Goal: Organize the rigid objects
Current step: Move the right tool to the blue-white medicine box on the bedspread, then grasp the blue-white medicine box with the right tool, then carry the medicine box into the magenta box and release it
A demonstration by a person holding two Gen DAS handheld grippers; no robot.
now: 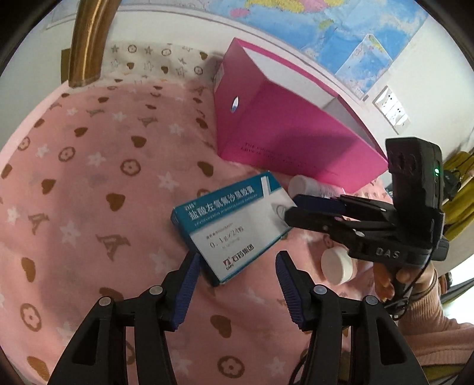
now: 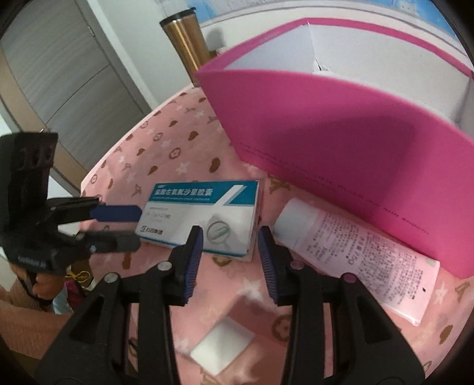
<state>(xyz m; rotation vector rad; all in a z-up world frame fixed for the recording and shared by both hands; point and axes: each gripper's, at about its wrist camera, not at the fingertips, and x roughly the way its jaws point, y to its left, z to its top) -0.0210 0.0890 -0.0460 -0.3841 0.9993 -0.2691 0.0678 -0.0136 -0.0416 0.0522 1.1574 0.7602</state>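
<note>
A teal-and-white medicine box (image 1: 234,225) lies on the pink patterned cloth (image 1: 89,183); it also shows in the right wrist view (image 2: 204,216). My left gripper (image 1: 237,260) is open, its fingers just short of the box's near corner. My right gripper (image 2: 231,234) is open, its fingers reaching the box's right end; in the left wrist view it (image 1: 293,207) comes in from the right over that end. A white-capped pink tube (image 2: 355,260) lies beside the magenta open box (image 2: 340,124). A small white jar (image 1: 337,266) lies under the right gripper.
A gold tumbler (image 2: 189,44) stands at the back of the table behind the magenta box (image 1: 284,127). A map hangs on the wall (image 1: 340,26). A flat white square (image 2: 222,346) lies on the cloth below my right gripper.
</note>
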